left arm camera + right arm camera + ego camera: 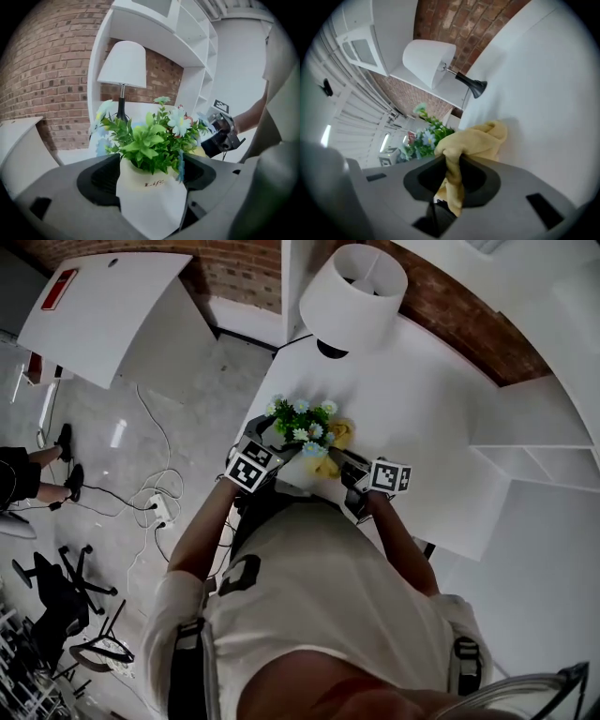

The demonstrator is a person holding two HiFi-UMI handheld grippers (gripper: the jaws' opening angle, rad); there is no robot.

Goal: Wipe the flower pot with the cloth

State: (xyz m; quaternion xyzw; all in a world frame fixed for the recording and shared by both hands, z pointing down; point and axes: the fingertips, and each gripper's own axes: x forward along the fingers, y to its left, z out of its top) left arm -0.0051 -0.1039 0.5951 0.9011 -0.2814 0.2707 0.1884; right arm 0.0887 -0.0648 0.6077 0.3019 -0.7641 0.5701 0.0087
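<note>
1. Yellow cloth (pixel 471 140) pinched in right gripper (pixel 451 164): jaws closed on a bunched fold, the rest bulges out ahead of the jaws and a tail hangs down between them
2. White flower pot (pixel 147 206) clamped in left gripper (pixel 151 174), one jaw on each side of the pot body, pot upright
3. Pot holds green leaves with white and pale blue flowers (pixel 154 136), brown lettering on its front
4. Pot sits at the near edge of the white desk (pixel 441 399), right in front of the person, with the white lamp (pixel 352 296) behind it
5. In the head view the cloth is just right of the flowers; cannot tell if it touches the pot
6. Brick wall (pixel 42 70) and white shelves (pixel 187 28) behind the desk
</note>
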